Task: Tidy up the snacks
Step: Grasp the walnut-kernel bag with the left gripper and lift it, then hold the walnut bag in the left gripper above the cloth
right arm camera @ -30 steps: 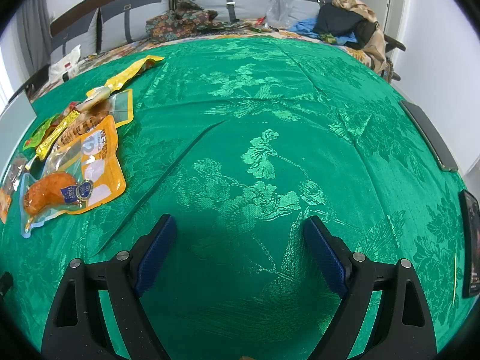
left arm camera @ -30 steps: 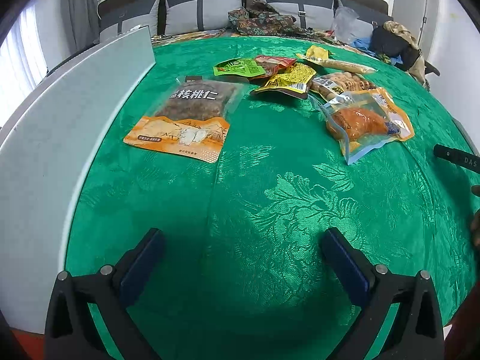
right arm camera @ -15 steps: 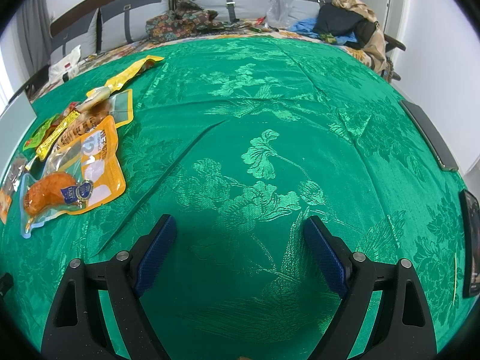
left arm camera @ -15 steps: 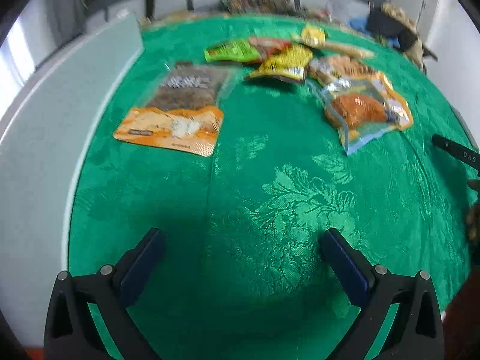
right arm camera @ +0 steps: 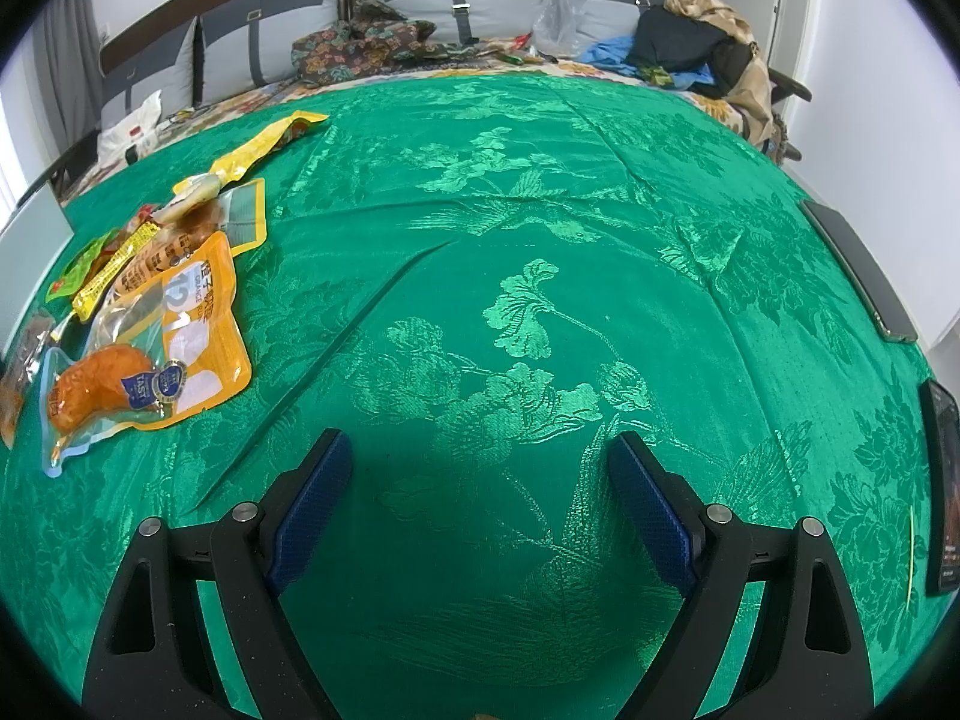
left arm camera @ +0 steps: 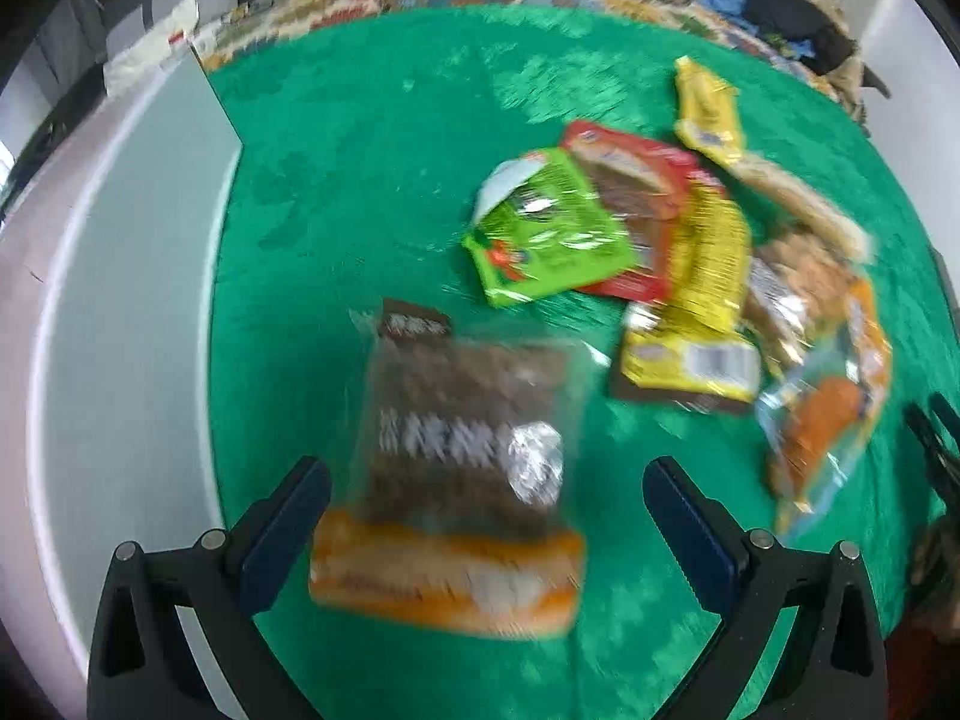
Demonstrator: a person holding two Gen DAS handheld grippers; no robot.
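Green brocade cloth (right arm camera: 540, 252) covers the whole work surface, and the snacks lie in a loose cluster on it. The left gripper (left arm camera: 486, 480) has its jaws spread wide and empty, framing the walnut pouch (left arm camera: 462, 456), a clear-windowed bag with an orange band at its near end. That pouch lies flat between the fingers, apart from the others. The left view is blurred, so whether a fingertip touches the film I cannot tell.

From the pouch, the green packet (left arm camera: 546, 240) sits at about 1 o'clock, overlapping a red packet (left arm camera: 636, 180); the yellow packet (left arm camera: 702, 300) and the chicken-leg pouch (left arm camera: 828, 414) lie toward 2 and 3 o'clock. A grey-white board (left arm camera: 120, 324) runs along the 9 o'clock side.

The right gripper (right arm camera: 480, 504) hovers open over bare cloth, with the chicken-leg pouch (right arm camera: 144, 354) off at its 10 o'clock.

To take the walnut pouch well, I would judge it best to come down on the orange sealed edge, where the film is stiffest, tilt one finger under it, and pinch across the narrow width. Slippery film on slippery cloth may slide ahead of the finger, and the cloth itself could bunch into the jaws.
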